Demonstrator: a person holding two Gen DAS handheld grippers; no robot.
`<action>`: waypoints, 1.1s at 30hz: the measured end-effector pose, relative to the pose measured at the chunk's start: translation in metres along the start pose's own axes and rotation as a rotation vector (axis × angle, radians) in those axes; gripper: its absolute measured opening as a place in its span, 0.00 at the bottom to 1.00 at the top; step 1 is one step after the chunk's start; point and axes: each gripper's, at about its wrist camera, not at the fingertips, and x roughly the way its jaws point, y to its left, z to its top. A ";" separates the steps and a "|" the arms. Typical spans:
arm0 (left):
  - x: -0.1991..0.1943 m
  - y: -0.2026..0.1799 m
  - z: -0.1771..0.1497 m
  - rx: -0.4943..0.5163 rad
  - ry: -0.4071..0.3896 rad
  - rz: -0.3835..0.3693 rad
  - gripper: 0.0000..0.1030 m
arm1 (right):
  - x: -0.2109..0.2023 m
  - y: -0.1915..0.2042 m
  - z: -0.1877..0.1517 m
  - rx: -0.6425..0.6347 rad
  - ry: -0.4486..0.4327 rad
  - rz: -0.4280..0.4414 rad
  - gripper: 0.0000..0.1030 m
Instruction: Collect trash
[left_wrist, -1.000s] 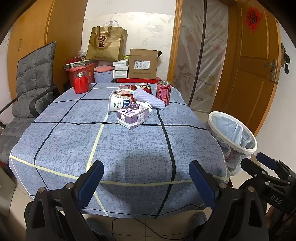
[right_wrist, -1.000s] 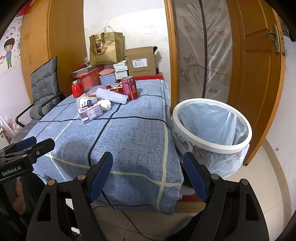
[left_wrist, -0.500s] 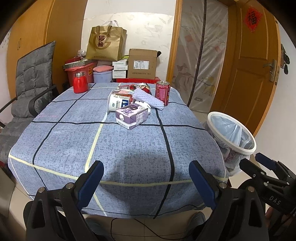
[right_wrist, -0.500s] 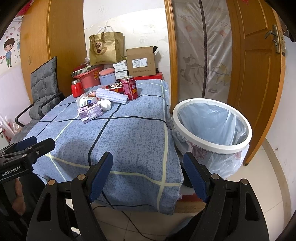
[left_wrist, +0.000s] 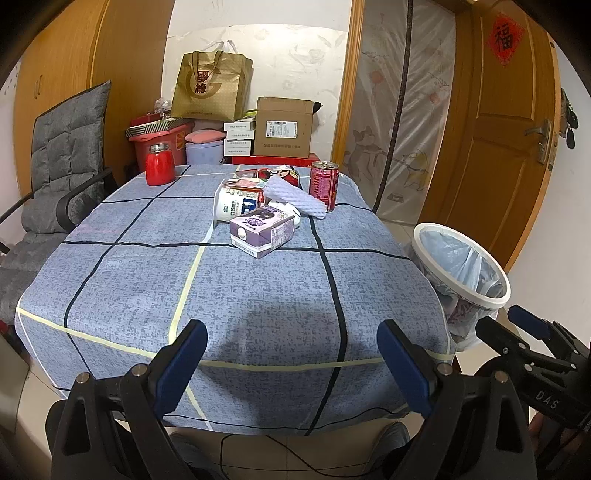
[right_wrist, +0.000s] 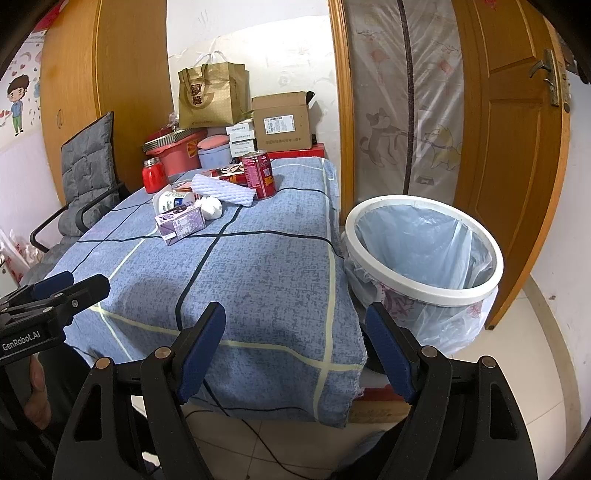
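A cluster of trash lies at the far middle of the blue checked tablecloth (left_wrist: 236, 295): a purple carton (left_wrist: 263, 230) on its side, a white bottle (left_wrist: 236, 202) lying down, a white foam sleeve (left_wrist: 295, 195), a crumpled white wad (right_wrist: 210, 207) and an upright red can (left_wrist: 324, 185). A white-rimmed bin (right_wrist: 421, 254) lined with a blue bag stands on the floor right of the table. My left gripper (left_wrist: 291, 360) hangs open before the table's near edge, holding nothing. My right gripper (right_wrist: 295, 350) is open too, near the table's right corner beside the bin.
A red jar (left_wrist: 159, 168) stands at the table's far left. Behind the table are a gold paper bag (left_wrist: 212, 90), a cardboard box (left_wrist: 283, 127) and a red tub (left_wrist: 162, 142). A grey padded chair (left_wrist: 55, 173) is at the left, a wooden door (left_wrist: 509, 129) at the right.
The left wrist view has shifted slightly; the table and bin sit a little lower and leftward in it. The right gripper and all the trash stay put.
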 end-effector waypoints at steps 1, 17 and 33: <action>0.000 0.000 0.000 0.000 0.000 -0.001 0.91 | 0.000 0.000 0.000 0.000 0.000 0.000 0.76; 0.001 -0.002 0.000 0.000 0.002 -0.003 0.91 | 0.002 -0.001 0.001 0.003 0.005 -0.002 0.76; 0.005 0.002 0.001 -0.010 0.011 -0.016 0.91 | 0.006 0.000 0.001 -0.004 0.018 -0.006 0.76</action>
